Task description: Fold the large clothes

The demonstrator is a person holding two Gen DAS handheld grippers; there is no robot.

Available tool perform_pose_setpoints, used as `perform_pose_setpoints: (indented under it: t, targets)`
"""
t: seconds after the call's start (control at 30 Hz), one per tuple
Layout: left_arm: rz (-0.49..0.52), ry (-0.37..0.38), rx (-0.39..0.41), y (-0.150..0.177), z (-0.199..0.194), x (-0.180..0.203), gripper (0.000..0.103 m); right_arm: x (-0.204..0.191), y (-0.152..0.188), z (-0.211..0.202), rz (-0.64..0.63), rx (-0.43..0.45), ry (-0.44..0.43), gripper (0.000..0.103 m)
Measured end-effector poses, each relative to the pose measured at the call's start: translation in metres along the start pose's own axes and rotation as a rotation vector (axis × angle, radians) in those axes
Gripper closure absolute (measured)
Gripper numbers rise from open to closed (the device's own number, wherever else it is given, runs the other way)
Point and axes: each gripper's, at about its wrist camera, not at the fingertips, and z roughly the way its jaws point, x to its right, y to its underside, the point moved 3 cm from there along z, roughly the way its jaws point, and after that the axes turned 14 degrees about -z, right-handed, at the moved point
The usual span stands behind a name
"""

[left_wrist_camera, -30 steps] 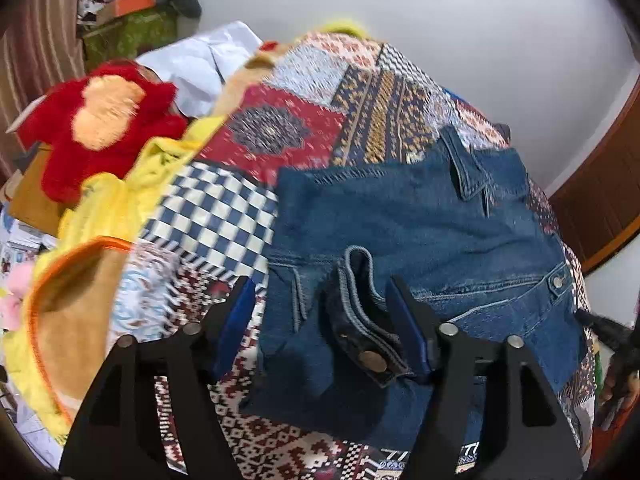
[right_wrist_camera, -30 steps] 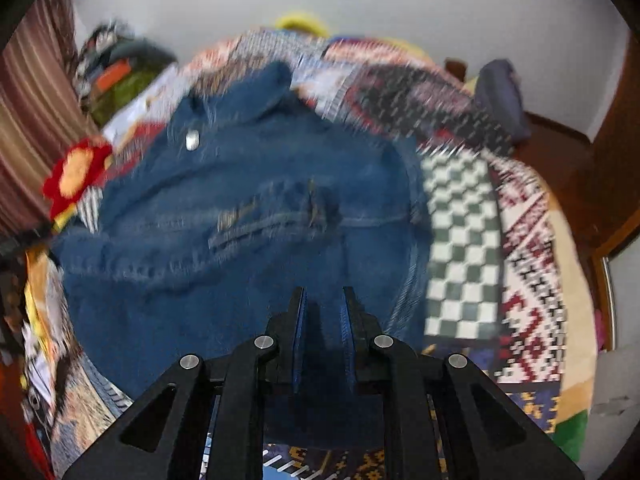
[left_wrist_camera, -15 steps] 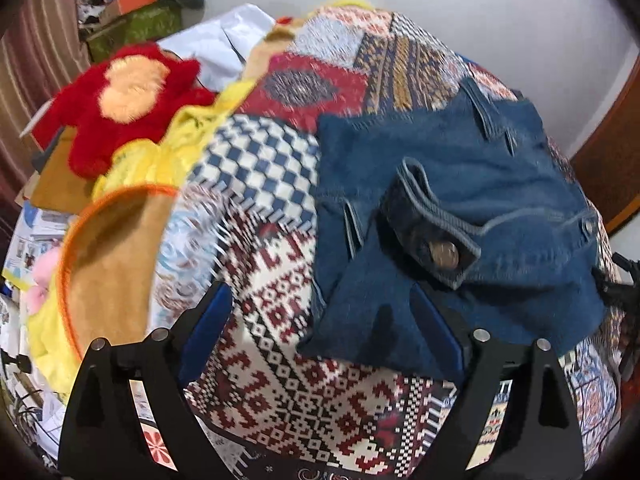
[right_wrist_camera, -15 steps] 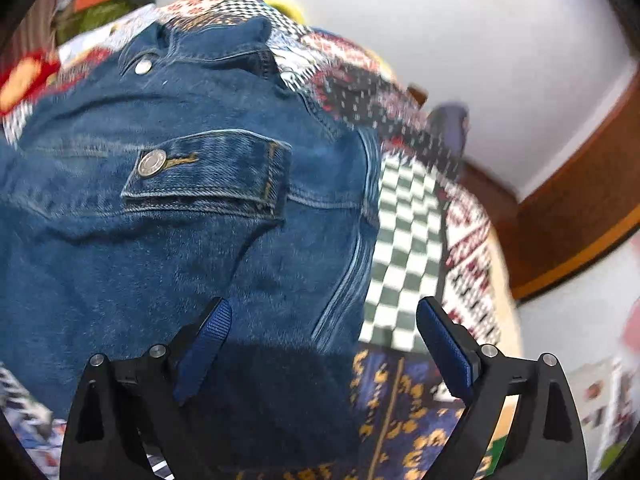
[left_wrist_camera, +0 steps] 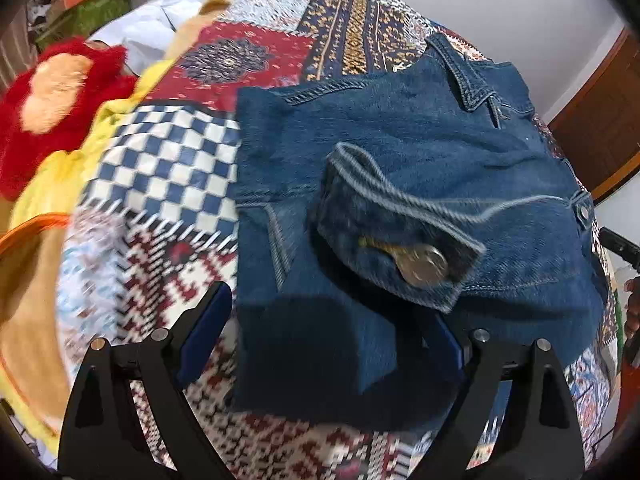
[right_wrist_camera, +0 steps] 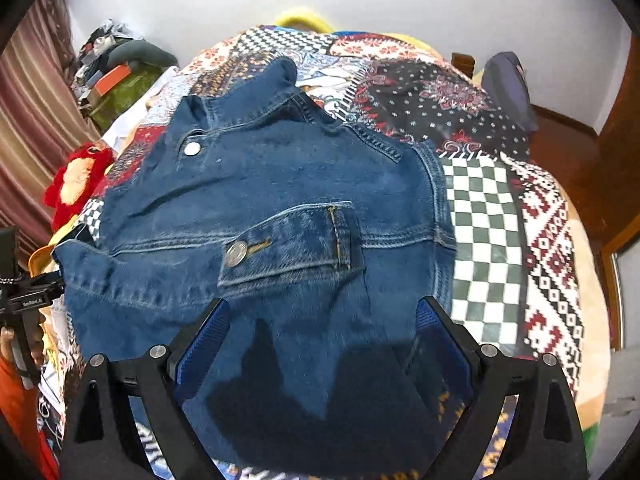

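Now both pairs of jaws stood wide over one denim jacket [right_wrist_camera: 280, 184] on the patchwork quilt [right_wrist_camera: 500, 208].
We had just opened our left gripper [left_wrist_camera: 320, 340] and right gripper [right_wrist_camera: 324, 336]; each gripped nothing, with denim lying slack between and beyond the jaws. Its collar-to-hem axis ran far to near, its cuff [left_wrist_camera: 400, 248] nearer our left.

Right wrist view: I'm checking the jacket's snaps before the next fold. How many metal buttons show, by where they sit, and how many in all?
Collar buttons: 1
Cuff buttons: 1, on the sleeve cuff folded across the denim jacket
Total: 2
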Motion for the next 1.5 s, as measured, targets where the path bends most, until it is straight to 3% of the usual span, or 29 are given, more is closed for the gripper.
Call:
perform_pose_setpoints:
  t: [0.17, 0.33, 0.53, 0.67, 0.7, 0.77, 0.83, 0.97, 1.03, 1.23, 1.5]
  targets:
    - [0.025, 0.022, -0.021, -0.011, 0.021, 0.014, 0.013, 0.006, -0.004, 0.025, 0.03, -0.021, -0.025, 0.011]
    - [0.06, 0.03, -0.008, -0.018, 0.027, 0.022, 0.013, 0.003, -0.006, 0.032, 0.006, 0.013, -0.027, 0.012]
    - [0.055, 0.053, 0.057, -0.029, 0.017, 0.022, 0.013, -0.003, -0.016, 0.036, -0.024, 0.035, -0.059, 0.034]
    - [0.005, 0.111, 0.021, -0.04, 0.031, 0.021, 0.013, -0.007, -0.016, 0.039, -0.033, 0.048, -0.018, 0.043]
    - [-0.026, 0.138, 0.002, -0.043, 0.038, 0.02, 0.018, -0.008, -0.015, 0.037, -0.033, 0.054, -0.013, 0.047]
    - [-0.081, 0.21, -0.023, -0.045, 0.042, 0.017, 0.031, -0.007, -0.014, 0.032, -0.023, 0.069, -0.011, 0.066]
    - [-0.11, 0.222, -0.015, -0.044, 0.041, 0.016, 0.038, -0.005, -0.015, 0.027, -0.006, 0.079, -0.026, 0.074]
    - [-0.088, 0.254, 0.017, -0.034, 0.019, 0.017, 0.057, -0.008, -0.018, 0.016, -0.035, 0.082, -0.021, 0.078]
    - [-0.072, 0.273, 0.035, -0.032, 0.004, 0.017, 0.072, -0.011, -0.02, 0.005, -0.055, 0.106, -0.003, 0.079]
    - [-0.059, 0.247, 0.09, -0.031, -0.039, 0.013, 0.084, -0.01, -0.033, -0.048, -0.032, 0.222, 0.025, 0.079]
    - [-0.057, 0.28, 0.323, -0.046, -0.132, 0.025, 0.085, -0.018, -0.059, -0.114, -0.054, 0.366, 0.084, 0.08]
